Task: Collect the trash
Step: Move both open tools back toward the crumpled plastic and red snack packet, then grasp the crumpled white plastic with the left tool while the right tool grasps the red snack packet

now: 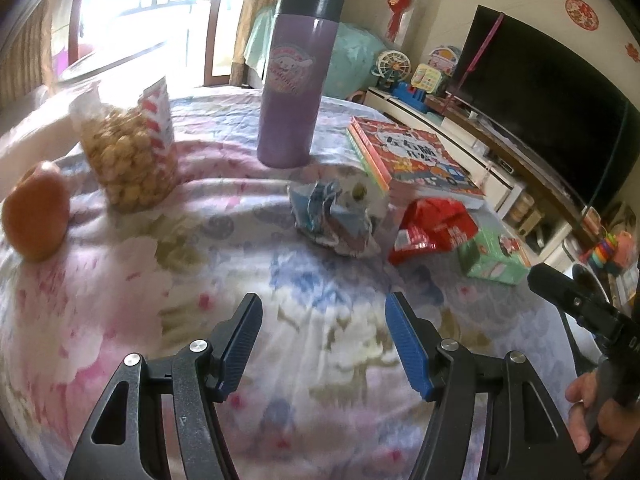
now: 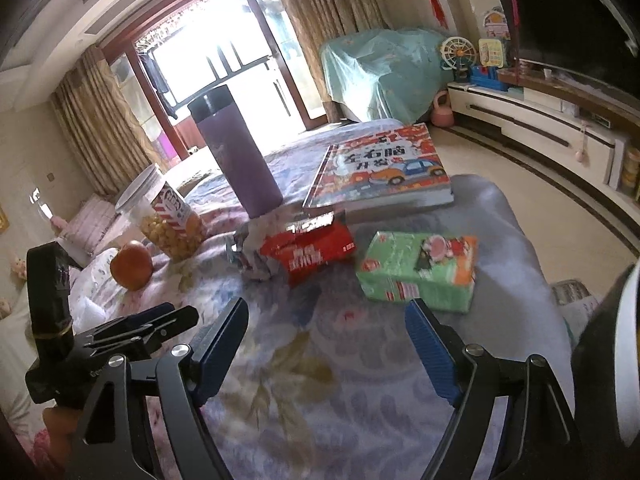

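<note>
A crumpled blue-and-white wrapper (image 1: 334, 216) lies on the floral cloth in front of the purple flask; it also shows in the right wrist view (image 2: 250, 256). A red snack bag (image 1: 434, 229) lies just right of it, also in the right wrist view (image 2: 310, 252). My left gripper (image 1: 324, 344) is open and empty, hovering over the cloth short of the wrapper. My right gripper (image 2: 326, 344) is open and empty, short of the red bag and the green tissue pack (image 2: 418, 270). The right gripper's body shows at the right edge of the left wrist view (image 1: 580, 308).
A purple flask (image 1: 294, 80), a jar of yellow snack balls (image 1: 128, 152), an orange (image 1: 36, 216) and a stack of picture books (image 1: 412, 160) stand on the cloth-covered table (image 1: 280, 360). The green tissue pack (image 1: 494, 258) lies near the right edge. A TV stand runs along the right wall.
</note>
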`<action>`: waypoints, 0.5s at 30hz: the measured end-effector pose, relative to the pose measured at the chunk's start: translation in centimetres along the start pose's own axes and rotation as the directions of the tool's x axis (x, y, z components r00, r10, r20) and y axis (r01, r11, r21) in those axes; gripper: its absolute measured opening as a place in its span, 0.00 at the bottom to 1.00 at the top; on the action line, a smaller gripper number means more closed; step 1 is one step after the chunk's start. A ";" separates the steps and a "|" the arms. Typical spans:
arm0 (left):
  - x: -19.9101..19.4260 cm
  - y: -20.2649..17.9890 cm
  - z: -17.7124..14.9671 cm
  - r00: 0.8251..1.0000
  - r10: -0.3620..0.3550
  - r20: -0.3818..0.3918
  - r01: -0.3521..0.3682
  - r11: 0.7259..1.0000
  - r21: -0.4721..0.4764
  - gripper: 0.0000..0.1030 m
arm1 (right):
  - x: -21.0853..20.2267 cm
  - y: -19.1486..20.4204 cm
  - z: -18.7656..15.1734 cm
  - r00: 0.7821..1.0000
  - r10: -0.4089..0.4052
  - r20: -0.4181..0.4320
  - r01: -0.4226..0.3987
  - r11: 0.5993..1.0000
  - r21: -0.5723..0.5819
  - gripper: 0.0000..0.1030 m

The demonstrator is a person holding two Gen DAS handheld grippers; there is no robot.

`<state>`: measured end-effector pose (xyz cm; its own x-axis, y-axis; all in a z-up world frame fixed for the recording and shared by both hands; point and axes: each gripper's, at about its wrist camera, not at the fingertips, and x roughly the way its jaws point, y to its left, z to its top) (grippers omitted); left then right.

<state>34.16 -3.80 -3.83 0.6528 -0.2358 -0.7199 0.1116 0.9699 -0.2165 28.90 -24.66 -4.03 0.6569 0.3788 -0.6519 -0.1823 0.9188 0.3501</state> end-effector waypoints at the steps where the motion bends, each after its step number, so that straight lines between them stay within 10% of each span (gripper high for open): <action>1: 0.4 0.0 0.4 1.000 0.002 0.002 -0.002 1.000 0.004 0.62 | 0.3 0.0 0.3 1.000 0.003 -0.002 -0.003 1.000 -0.001 0.76; 15: 6.5 1.2 4.6 0.999 -0.023 -0.026 0.023 1.000 0.004 0.62 | 6.2 -0.1 2.9 0.997 0.024 -0.071 -0.026 0.999 -0.025 0.54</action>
<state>41.96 -3.87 -5.74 0.6303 -0.2596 -0.7316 0.1297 0.9644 -0.2305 35.07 -22.70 -6.11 0.5988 0.4080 -0.6892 -0.2175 0.9110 0.3504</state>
